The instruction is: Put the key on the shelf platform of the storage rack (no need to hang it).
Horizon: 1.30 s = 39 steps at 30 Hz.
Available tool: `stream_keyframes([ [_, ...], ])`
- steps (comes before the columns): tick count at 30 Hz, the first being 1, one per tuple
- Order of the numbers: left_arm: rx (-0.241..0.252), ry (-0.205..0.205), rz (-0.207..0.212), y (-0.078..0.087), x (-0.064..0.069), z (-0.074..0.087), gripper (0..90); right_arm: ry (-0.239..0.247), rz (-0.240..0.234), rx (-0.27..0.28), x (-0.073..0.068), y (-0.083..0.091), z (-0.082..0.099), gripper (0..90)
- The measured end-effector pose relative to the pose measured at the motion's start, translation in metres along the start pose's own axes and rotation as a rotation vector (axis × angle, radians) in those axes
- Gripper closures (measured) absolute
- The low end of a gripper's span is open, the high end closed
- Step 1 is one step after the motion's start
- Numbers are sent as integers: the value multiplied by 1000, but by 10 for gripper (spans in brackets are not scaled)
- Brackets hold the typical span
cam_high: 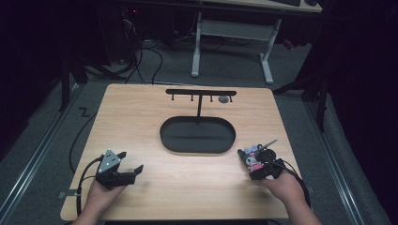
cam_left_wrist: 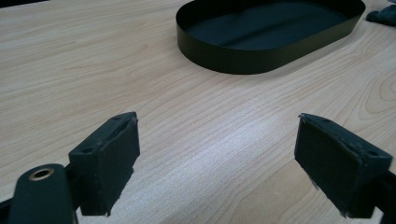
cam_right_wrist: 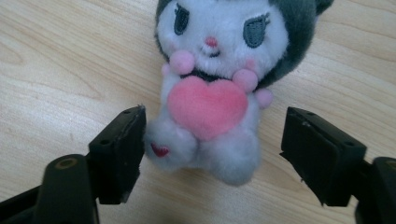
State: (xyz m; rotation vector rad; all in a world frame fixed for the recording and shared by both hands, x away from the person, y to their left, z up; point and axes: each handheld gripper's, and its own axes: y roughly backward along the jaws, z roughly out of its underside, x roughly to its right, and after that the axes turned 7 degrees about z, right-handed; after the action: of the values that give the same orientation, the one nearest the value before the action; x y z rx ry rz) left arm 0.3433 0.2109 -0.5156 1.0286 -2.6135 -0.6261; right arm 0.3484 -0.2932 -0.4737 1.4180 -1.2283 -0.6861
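A small plush toy (cam_right_wrist: 212, 84) with a white face, a dark grey hood and a pink heart lies on the wooden table (cam_high: 141, 122), seen at the front right (cam_high: 254, 155). My right gripper (cam_right_wrist: 212, 149) is open around its lower body, one jaw on each side, and the left pad (cam_right_wrist: 123, 149) is close to or touching its foot. A thin chain or cord (cam_high: 270, 143) sticks out from the toy. My left gripper (cam_high: 131, 161) is open at the front left, with bare wood between its pads (cam_left_wrist: 217, 163).
A black oval tray (cam_high: 164, 136) sits mid-table, seen ahead of the left gripper too (cam_left_wrist: 224, 60). Behind it stands a black T-shaped rack (cam_high: 201, 92) with several hooks, a small grey item (cam_high: 224, 99) hanging on one. A desk frame (cam_high: 232, 33) stands beyond the table.
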Motion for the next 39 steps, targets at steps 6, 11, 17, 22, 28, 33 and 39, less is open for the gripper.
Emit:
stream_keyframes([
  [6,-1,-2,1,0,0,0,148,-5,0,-12,-1,-5,-2,331],
  [11,0,-2,1,0,0,0,148,-14,15,0,-2,-4,-3,454],
  [17,3,-1,2,1,0,0,148,-18,16,40,1,15,-13,472],
  [22,-1,-1,5,1,0,0,148,-15,17,74,2,30,-24,473],
  [28,-4,-8,7,1,1,0,147,-10,2,102,-1,43,-40,474],
  [33,-5,-8,8,1,1,1,147,-1,-8,123,-6,51,-54,474],
  [39,-8,-11,6,2,1,1,146,13,-21,138,-14,52,-70,474],
])
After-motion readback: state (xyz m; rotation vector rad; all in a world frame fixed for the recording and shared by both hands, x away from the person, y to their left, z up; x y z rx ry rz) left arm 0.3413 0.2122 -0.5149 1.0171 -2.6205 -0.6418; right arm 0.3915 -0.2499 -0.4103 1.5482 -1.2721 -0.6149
